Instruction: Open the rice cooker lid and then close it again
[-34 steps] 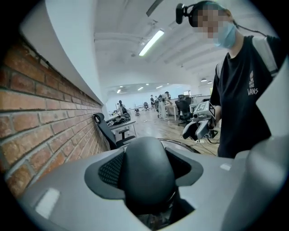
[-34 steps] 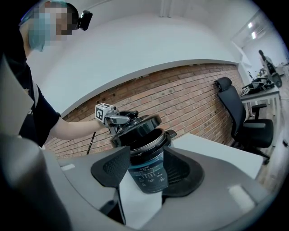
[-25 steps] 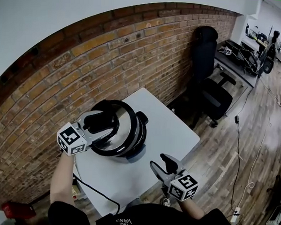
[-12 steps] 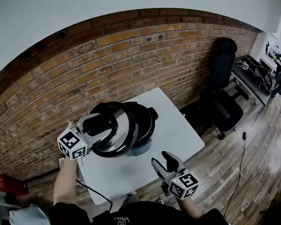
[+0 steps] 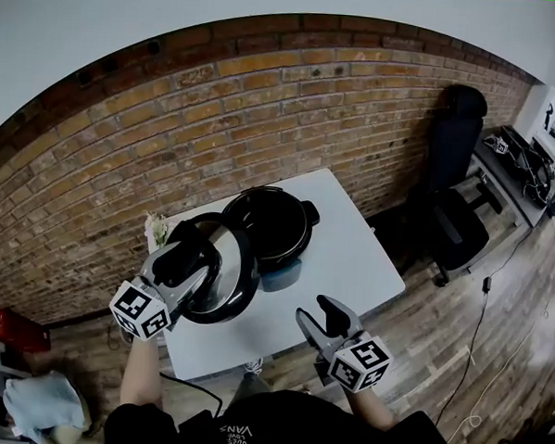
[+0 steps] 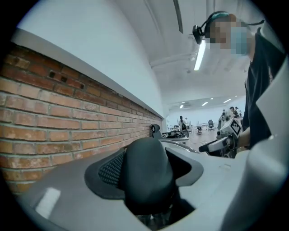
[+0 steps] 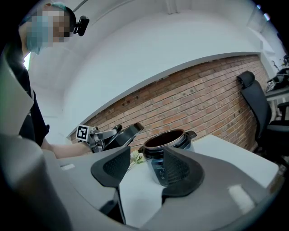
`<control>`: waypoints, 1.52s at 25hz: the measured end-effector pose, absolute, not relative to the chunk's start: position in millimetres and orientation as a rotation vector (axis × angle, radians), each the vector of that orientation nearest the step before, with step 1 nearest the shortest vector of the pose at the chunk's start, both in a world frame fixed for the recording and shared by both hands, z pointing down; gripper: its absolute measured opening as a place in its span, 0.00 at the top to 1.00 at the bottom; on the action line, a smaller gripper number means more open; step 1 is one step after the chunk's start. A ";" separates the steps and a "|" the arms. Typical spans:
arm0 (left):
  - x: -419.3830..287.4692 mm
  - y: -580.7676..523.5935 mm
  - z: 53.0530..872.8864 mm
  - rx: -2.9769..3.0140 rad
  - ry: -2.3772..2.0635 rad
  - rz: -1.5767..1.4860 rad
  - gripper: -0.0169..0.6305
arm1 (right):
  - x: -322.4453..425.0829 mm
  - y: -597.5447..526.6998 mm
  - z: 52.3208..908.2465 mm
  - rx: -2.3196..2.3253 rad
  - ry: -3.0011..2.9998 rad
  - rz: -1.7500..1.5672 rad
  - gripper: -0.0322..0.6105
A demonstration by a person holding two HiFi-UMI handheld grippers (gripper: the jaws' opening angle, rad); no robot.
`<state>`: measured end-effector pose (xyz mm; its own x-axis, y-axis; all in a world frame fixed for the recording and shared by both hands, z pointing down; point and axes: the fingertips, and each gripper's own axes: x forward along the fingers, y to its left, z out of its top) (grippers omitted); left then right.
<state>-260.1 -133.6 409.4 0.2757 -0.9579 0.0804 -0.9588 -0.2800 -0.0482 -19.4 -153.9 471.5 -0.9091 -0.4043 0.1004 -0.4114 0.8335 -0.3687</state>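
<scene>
Table [image 5: 354, 262], lid knob [image 6: 146, 173] clamped between left fingers [image 6: 109, 170]

A red brick wall [image 5: 265, 104] curved under plain white wall [image 5: 177, 16] behind the white desk [image 5: 354, 258], a black office chair [image 5: 451, 179] stood to the right on wooden plank floor [image 5: 493, 348], another cluttered desk [image 5: 517, 173] beyond.

Rice cooker [image 7: 165, 139] base hidden behind right gripper [image 7: 144, 163], lid knob [image 6: 144, 180] covering most of left gripper [image 6: 153, 158] right pad
</scene>
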 end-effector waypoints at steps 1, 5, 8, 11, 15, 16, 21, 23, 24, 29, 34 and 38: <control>-260.0 -125.3 412.4 2.472 -1.905 0.126 0.54 | -17.8 -151.2 471.3 0.656 -2.993 0.606 0.61; -261.3 -92.8 427.0 2.346 -2.005 0.067 0.54 | -9.9 -140.3 472.1 0.621 -3.001 0.601 0.61; -261.7 -70.8 439.5 2.251 -2.077 0.033 0.54 | -4.3 -132.5 474.5 0.595 -2.996 0.601 0.61; -260.1 -50.1 450.1 2.176 -2.125 0.001 0.54 | -0.8 -123.8 478.2 0.572 -2.998 0.609 0.61; -257.3 -27.1 462.2 2.083 -2.171 -0.050 0.54 | 4.0 -115.0 479.9 0.542 -3.000 0.608 0.61; -256.9 -21.2 465.6 2.059 -2.184 -0.057 0.54 | 5.2 -113.0 480.7 0.535 -3.000 0.608 0.61; -256.4 2.6 479.2 1.957 -2.233 -0.096 0.54 | 10.5 -105.6 483.2 0.514 -2.992 0.605 0.61; -256.6 6.8 481.5 1.941 -2.239 -0.103 0.54 | 11.4 -104.0 483.0 0.514 -2.993 0.605 0.61; -256.7 7.7 482.1 1.939 -2.241 -0.103 0.54 | 11.7 -103.4 482.9 0.514 -2.994 0.604 0.61; -258.6 2.7 479.9 1.947 -2.237 -0.107 0.54 | 12.2 -104.6 482.5 0.526 -2.995 0.606 0.61; -262.4 -18.0 469.8 2.002 -2.213 -0.064 0.54 | 11.4 -111.9 479.0 0.565 -2.996 0.607 0.61; -269.0 -47.4 456.2 2.078 -2.185 -0.017 0.54 | 10.0 -123.3 475.0 0.625 -3.001 0.606 0.61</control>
<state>-269.0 -47.4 456.2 -0.0463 -0.9954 0.0835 -0.9940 0.0542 0.0946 10.0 -123.3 475.0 -0.9197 -0.3812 0.0937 -0.3876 0.8446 -0.3693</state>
